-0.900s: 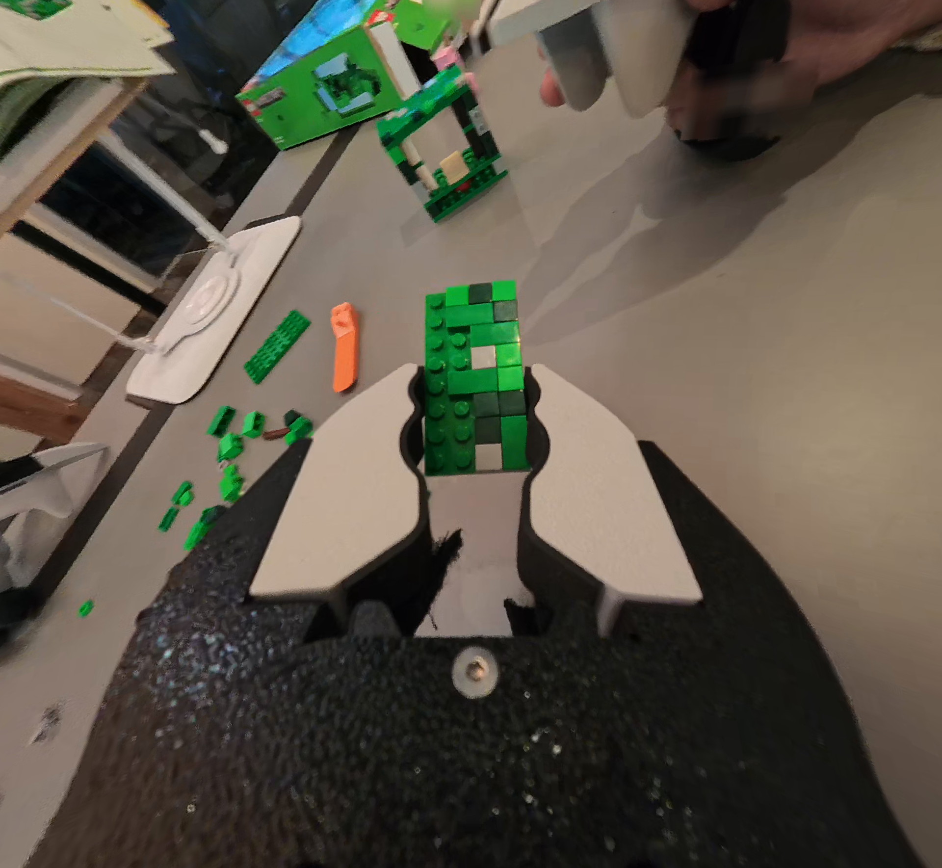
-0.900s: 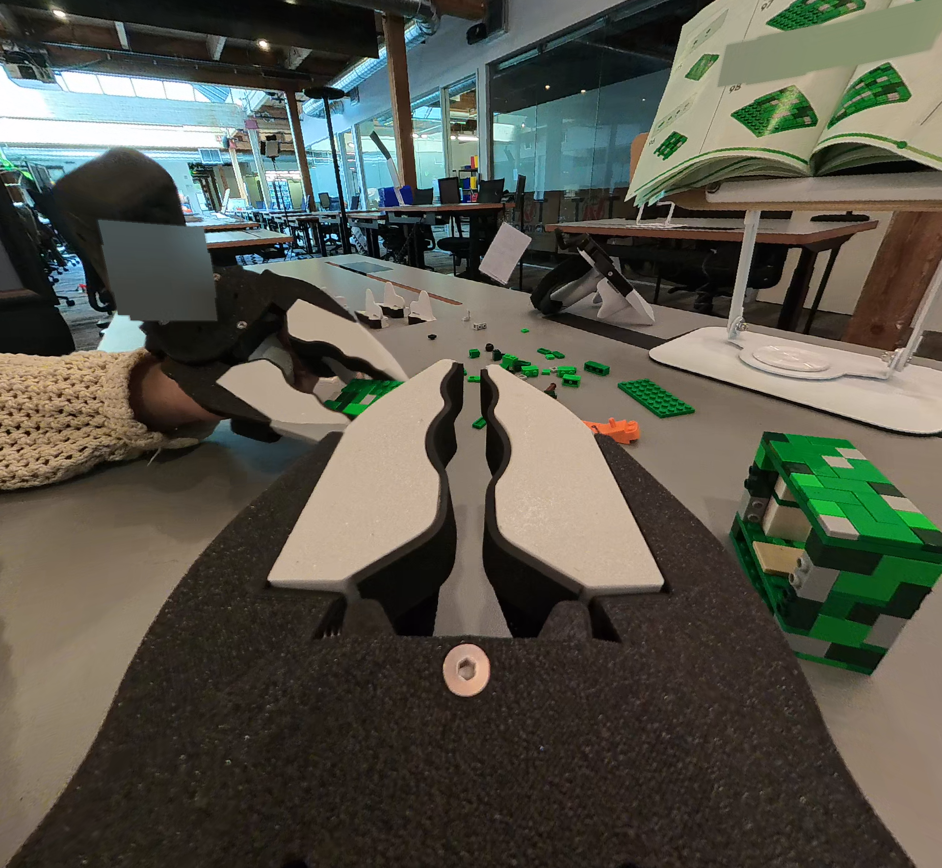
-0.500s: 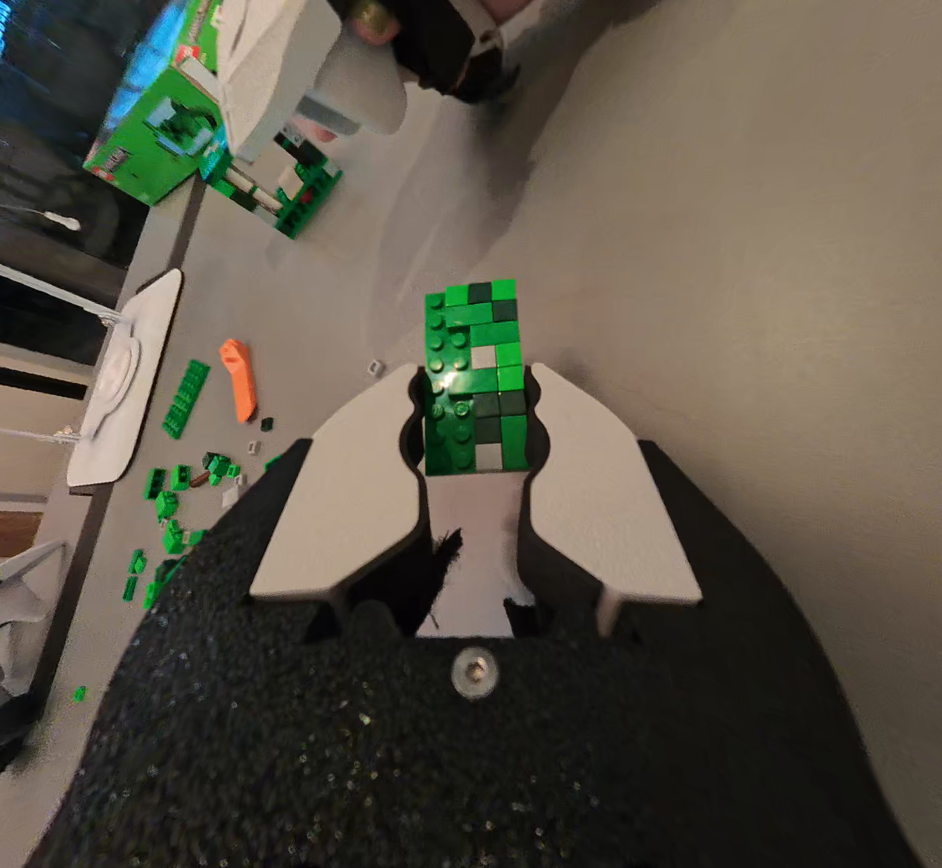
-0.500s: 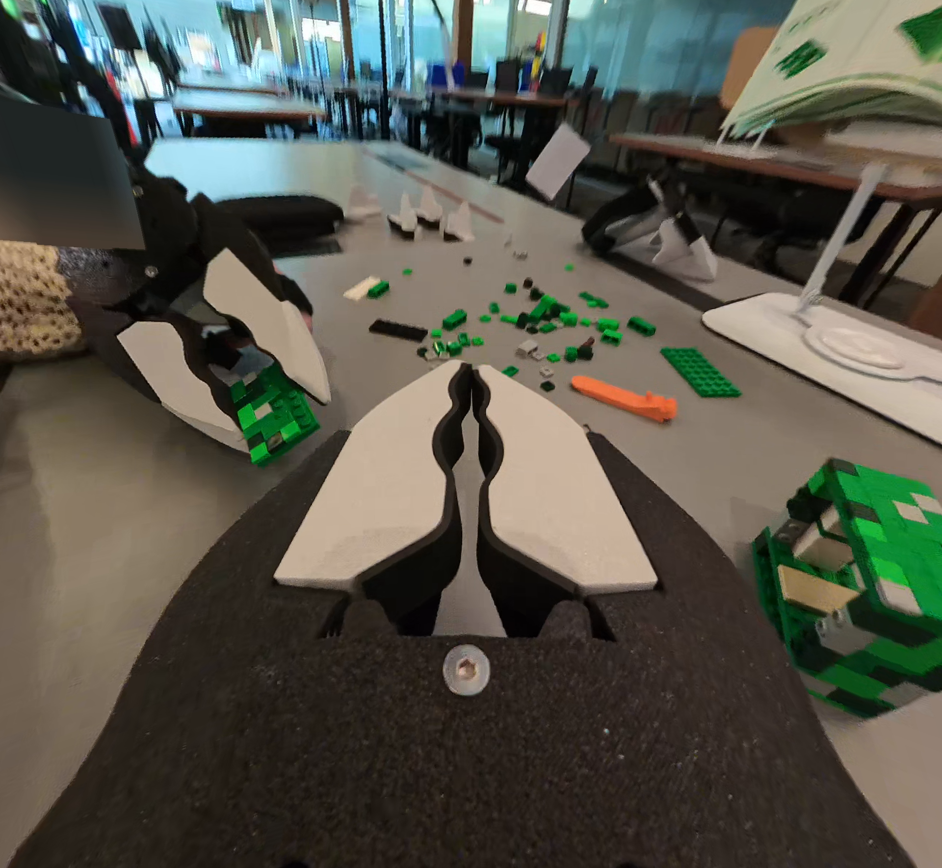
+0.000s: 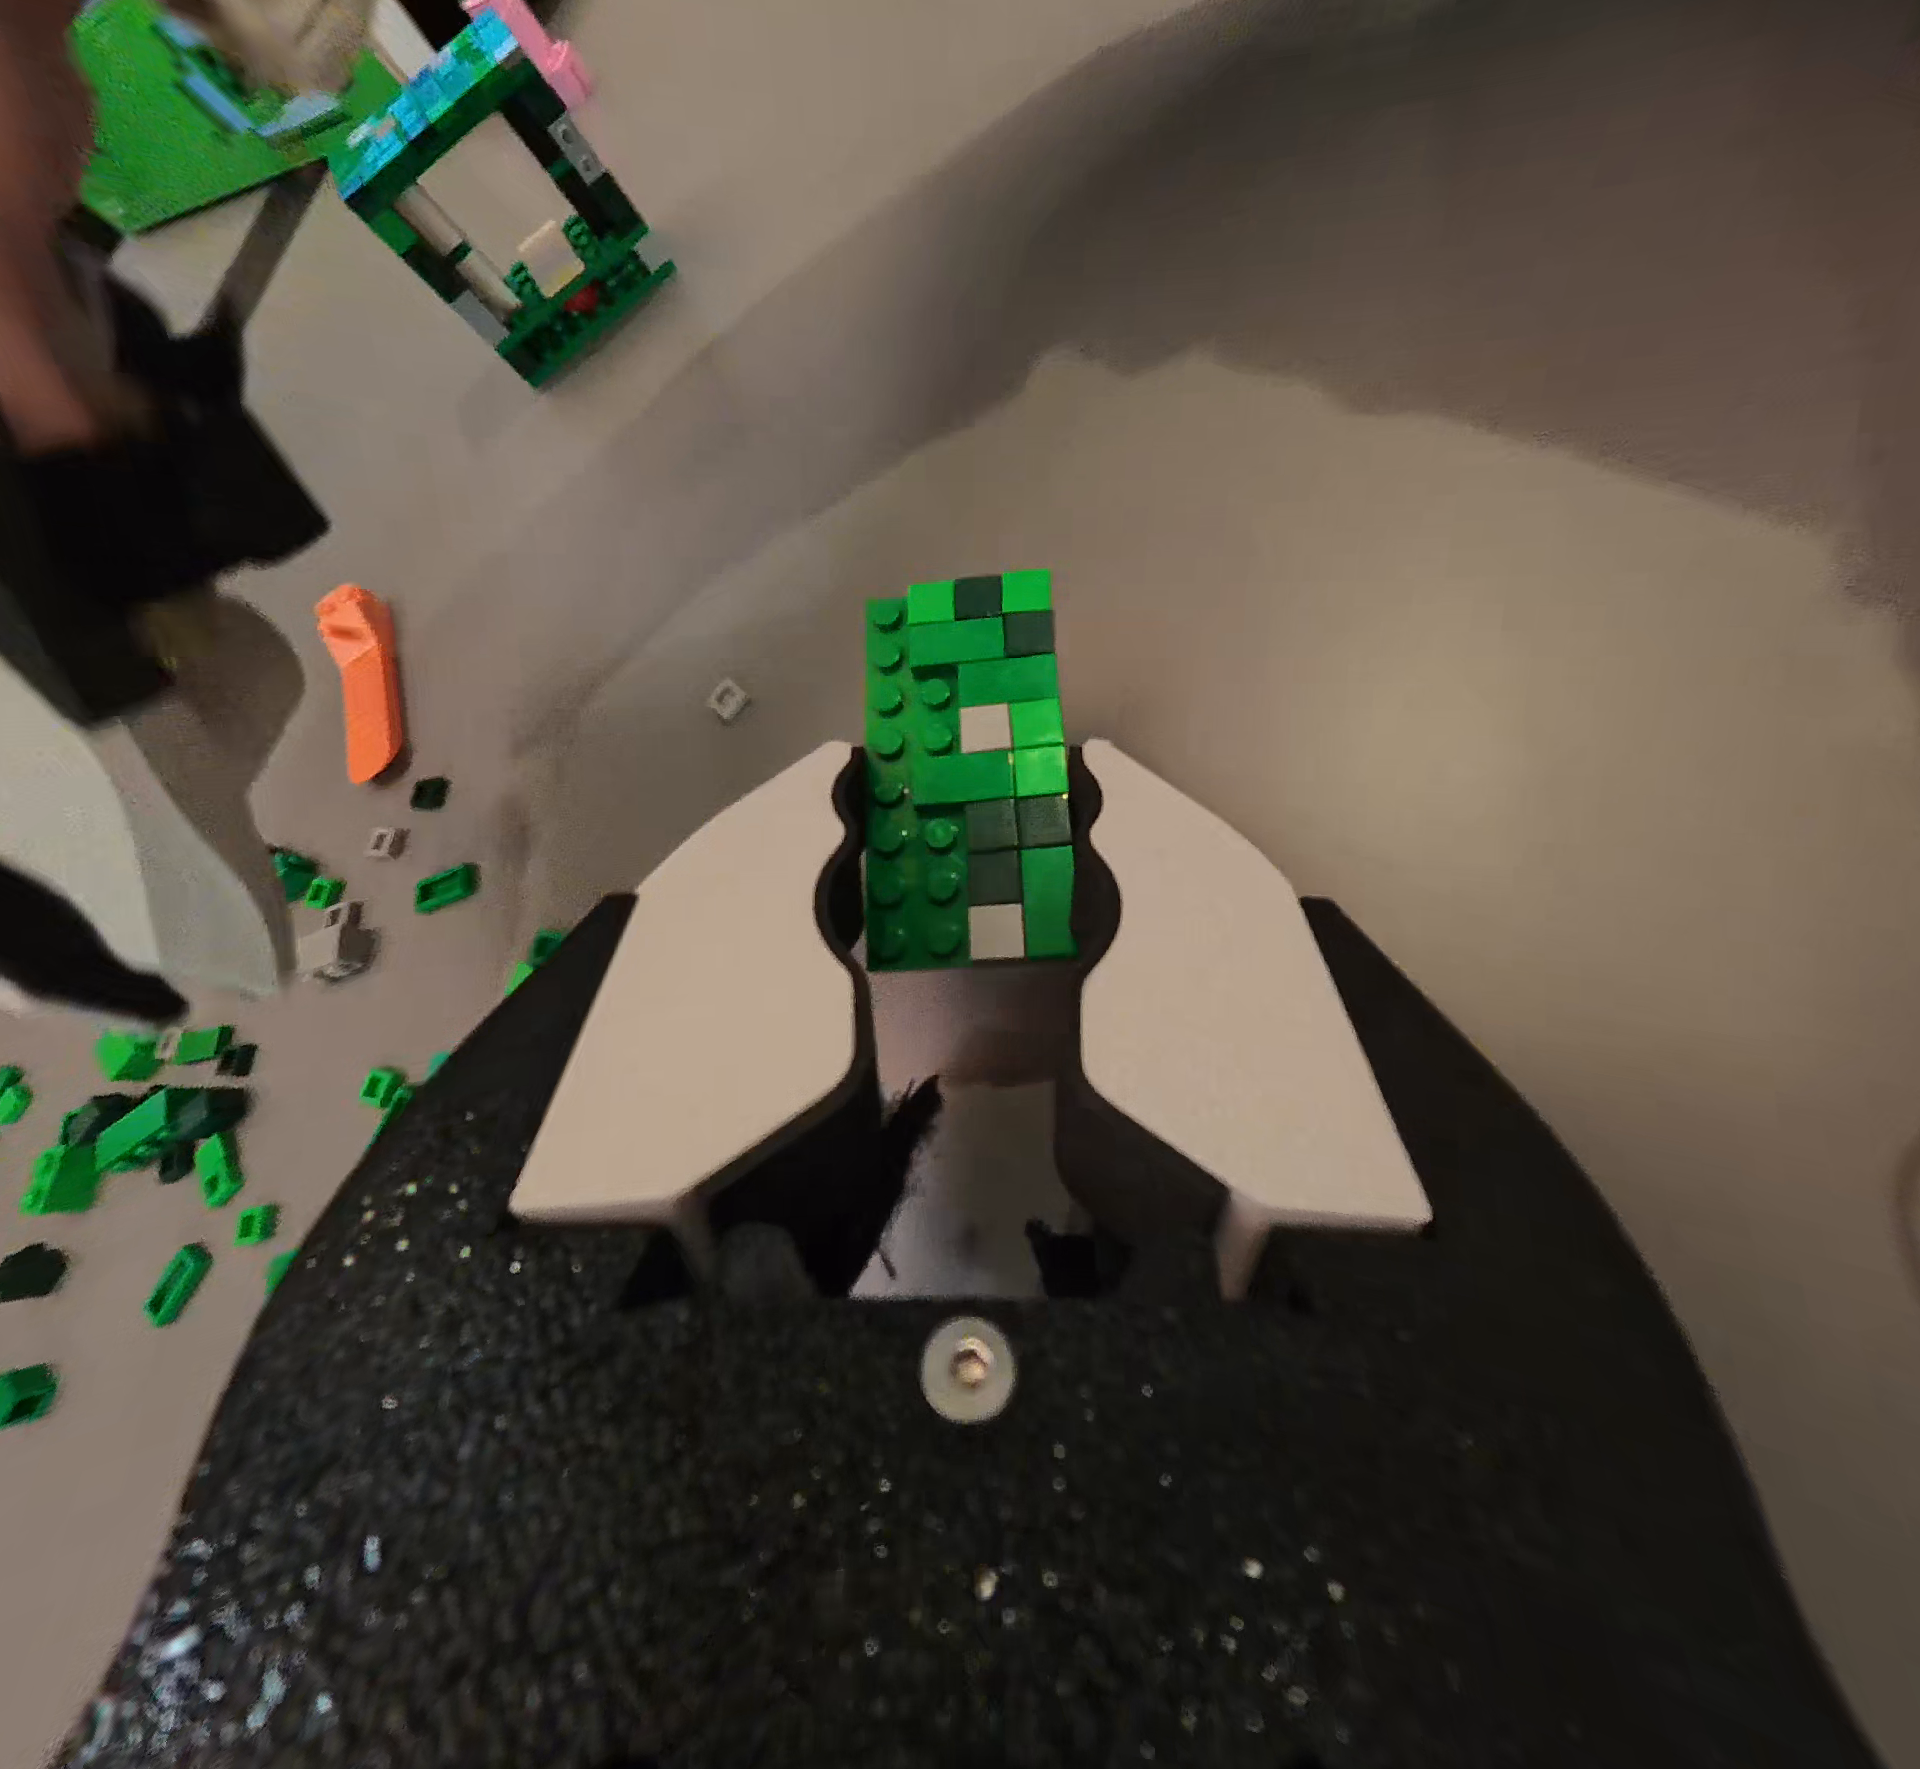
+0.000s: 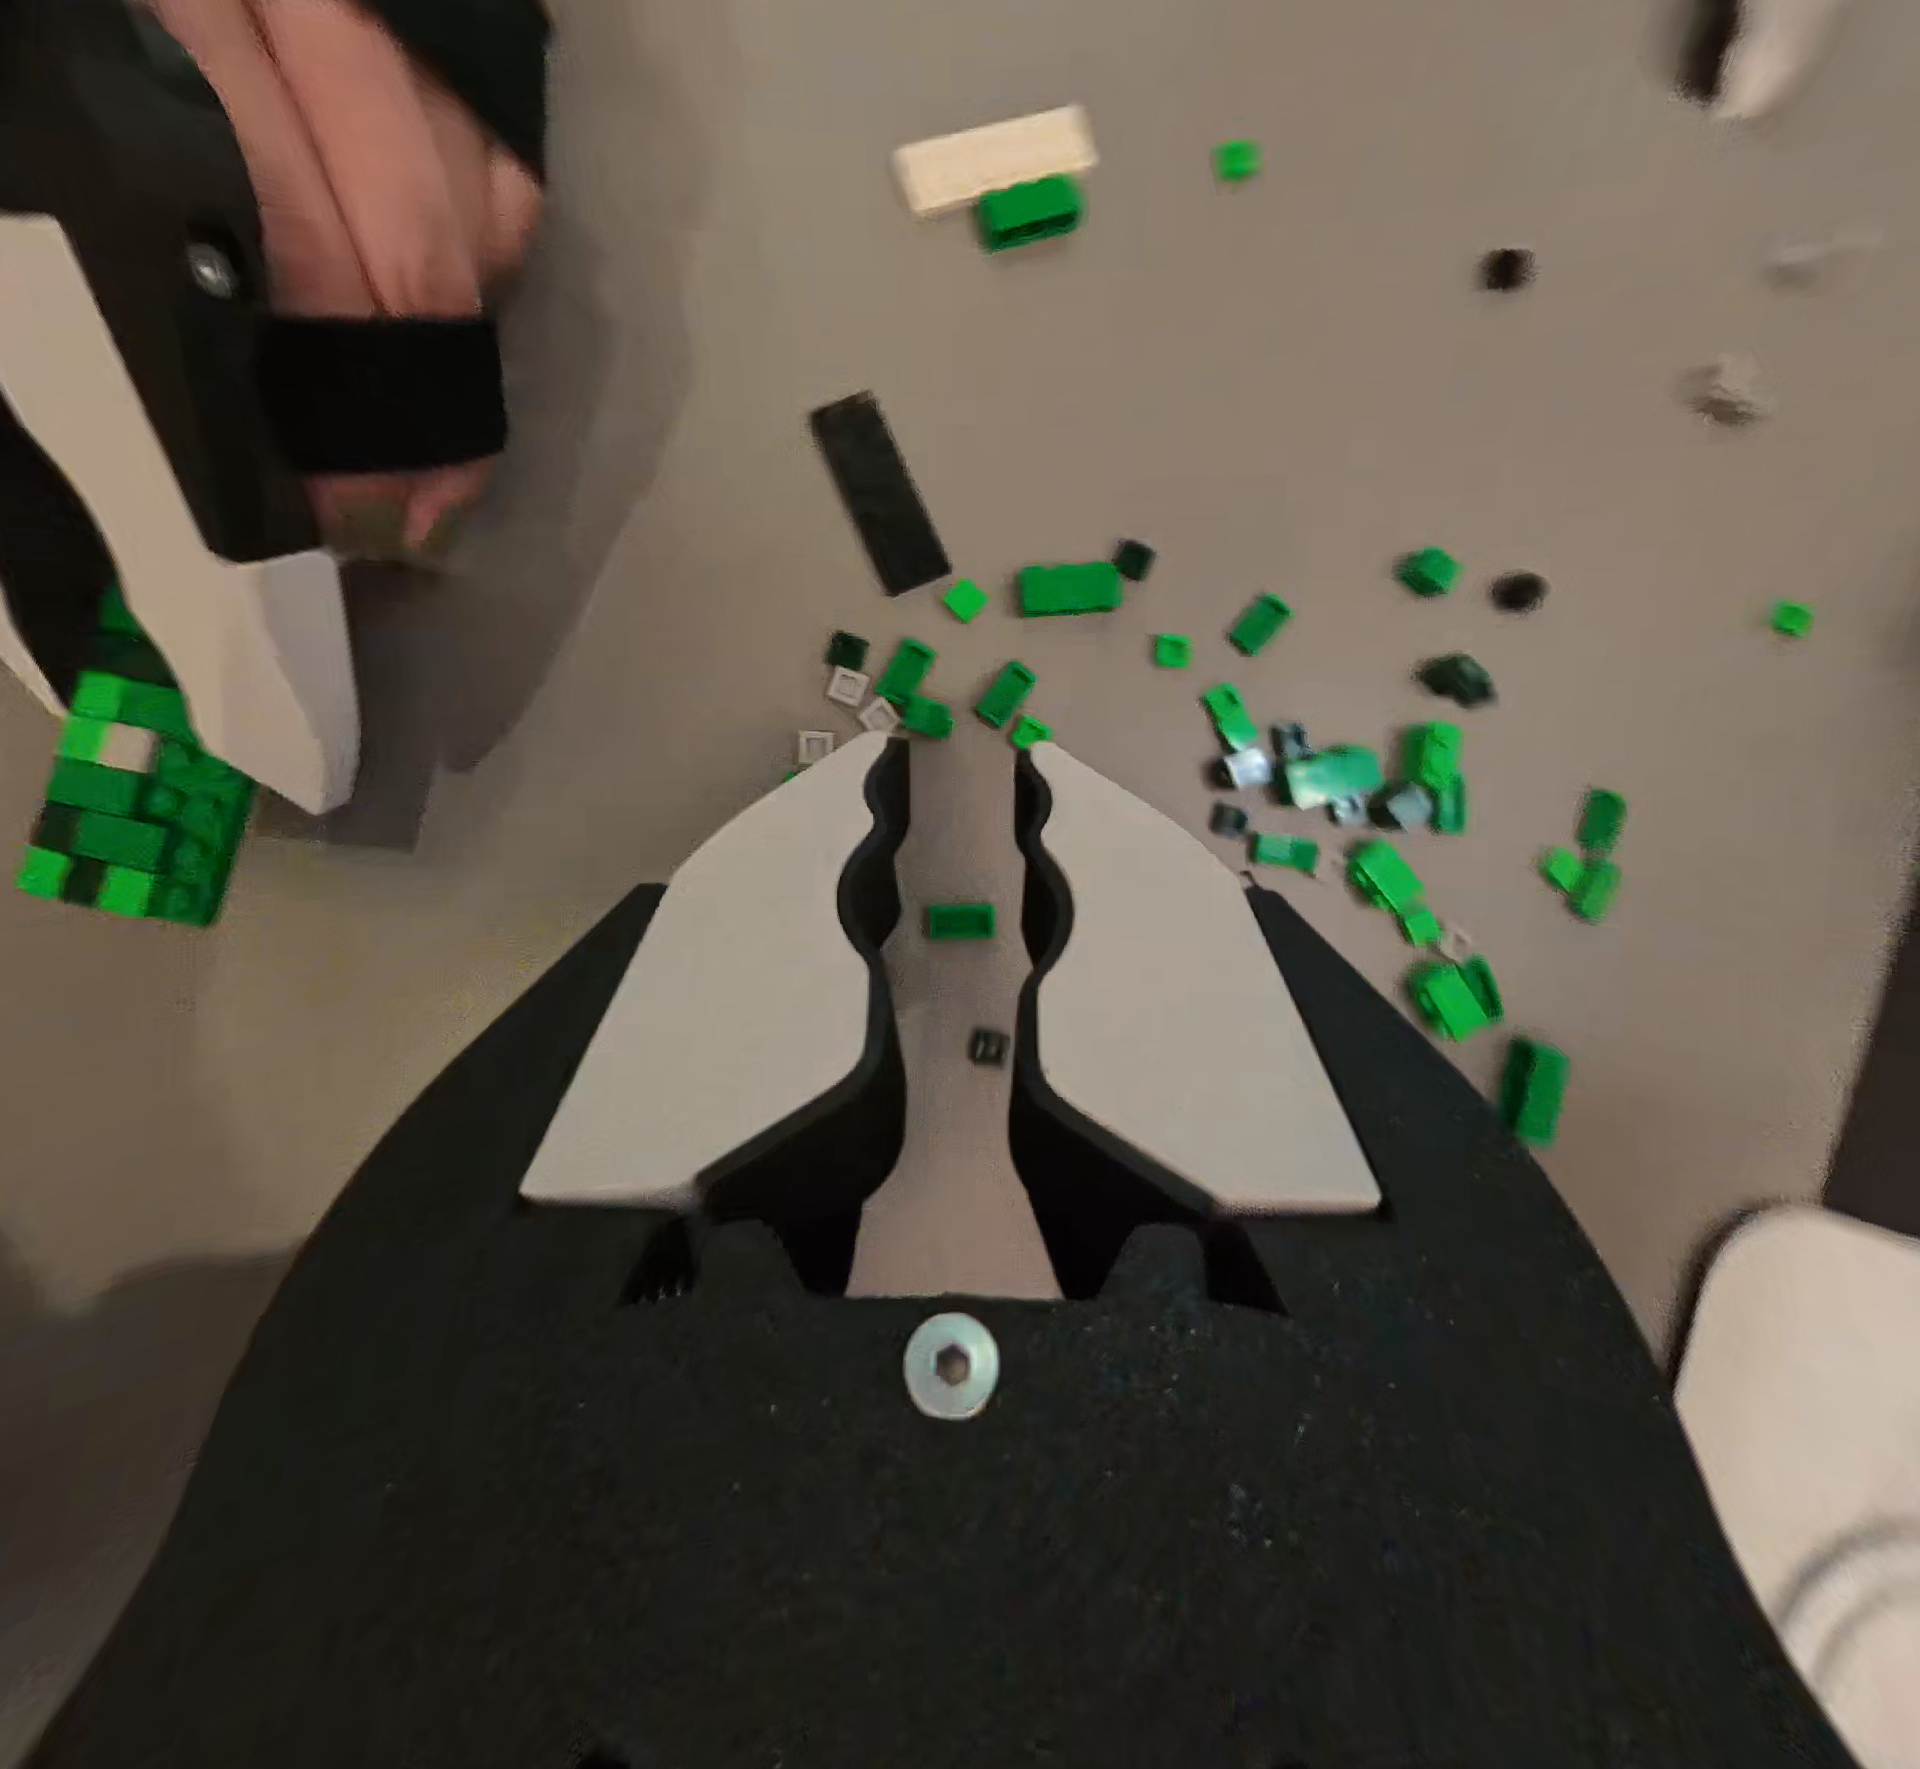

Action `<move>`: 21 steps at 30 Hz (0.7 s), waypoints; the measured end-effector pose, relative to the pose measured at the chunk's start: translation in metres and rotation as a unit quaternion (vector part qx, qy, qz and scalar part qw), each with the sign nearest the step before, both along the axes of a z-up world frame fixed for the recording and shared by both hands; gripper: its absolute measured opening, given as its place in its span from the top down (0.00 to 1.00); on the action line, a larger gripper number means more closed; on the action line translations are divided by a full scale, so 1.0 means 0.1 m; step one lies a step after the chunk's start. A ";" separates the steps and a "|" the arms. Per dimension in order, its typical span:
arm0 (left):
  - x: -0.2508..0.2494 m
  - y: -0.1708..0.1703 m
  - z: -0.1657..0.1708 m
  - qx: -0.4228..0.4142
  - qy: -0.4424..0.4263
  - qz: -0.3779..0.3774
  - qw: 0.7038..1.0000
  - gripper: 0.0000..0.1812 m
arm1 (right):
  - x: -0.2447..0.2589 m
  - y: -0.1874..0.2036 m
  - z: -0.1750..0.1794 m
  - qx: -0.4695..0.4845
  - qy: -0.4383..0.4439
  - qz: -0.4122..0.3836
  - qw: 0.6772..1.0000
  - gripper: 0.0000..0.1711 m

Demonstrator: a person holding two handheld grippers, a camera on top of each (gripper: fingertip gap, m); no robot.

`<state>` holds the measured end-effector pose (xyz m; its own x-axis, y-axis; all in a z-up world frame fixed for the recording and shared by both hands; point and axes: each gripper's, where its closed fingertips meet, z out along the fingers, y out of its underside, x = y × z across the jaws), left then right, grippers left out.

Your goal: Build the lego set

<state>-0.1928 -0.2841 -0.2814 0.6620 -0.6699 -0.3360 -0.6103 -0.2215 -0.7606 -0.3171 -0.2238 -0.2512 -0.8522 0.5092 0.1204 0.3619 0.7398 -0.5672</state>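
Note:
My left gripper [image 5: 966,758] is shut on a flat green lego panel [image 5: 977,680] with dark green and white tiles, held above the grey table [image 5: 1455,784]. The panel sticks out past the fingertips. My right gripper [image 6: 956,748] is open and empty, pointing down over several scattered green pieces [image 6: 1351,784]. A small green piece [image 6: 961,921] and a tiny dark piece [image 6: 987,1044] lie on the table in the gap between its fingers. The right wrist view also shows the left gripper [image 6: 208,680] with the panel [image 6: 125,815] at the far left.
A hollow green cube build [image 5: 499,202] stands at the back left beside a green box [image 5: 177,130]. An orange brick separator [image 5: 364,680] lies left of the panel. A black plate [image 6: 878,493], a cream brick [image 6: 992,159] and a white stand base [image 6: 1818,1511] are nearby. The right tips stand about 8 centimeters off the black plate [image 6: 878,493].
My right gripper has tipped down from level to look at the loose pieces, and its jaws have opened. My left gripper has turned with the panel still in it.

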 end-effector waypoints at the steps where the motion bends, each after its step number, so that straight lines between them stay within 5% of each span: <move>1: 0.03 -0.02 0.01 -0.003 -0.007 -0.007 1.000 0.80 | -0.02 -0.06 -0.09 0.019 -0.020 0.024 0.999 0.89; 9: 0.14 -0.07 0.05 0.007 0.005 -0.028 1.000 0.80 | -0.19 -0.20 -0.43 0.144 -0.070 0.097 0.982 0.89; 14: 0.11 -0.06 0.11 0.013 -0.006 -0.021 1.000 0.80 | -0.29 -0.23 -0.45 0.090 -0.138 -0.015 0.986 0.95; 21: 0.13 -0.07 0.08 0.012 0.006 -0.026 1.000 0.80 | -0.38 -0.25 -0.40 0.001 -0.234 -0.242 0.942 0.99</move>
<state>-0.1794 -0.2912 -0.2732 0.6227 -0.6950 -0.3596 -0.6297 -0.1722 -0.7575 -0.3546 -0.2490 -0.2908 -0.4805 0.8516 -0.2097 0.8669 0.4250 -0.2605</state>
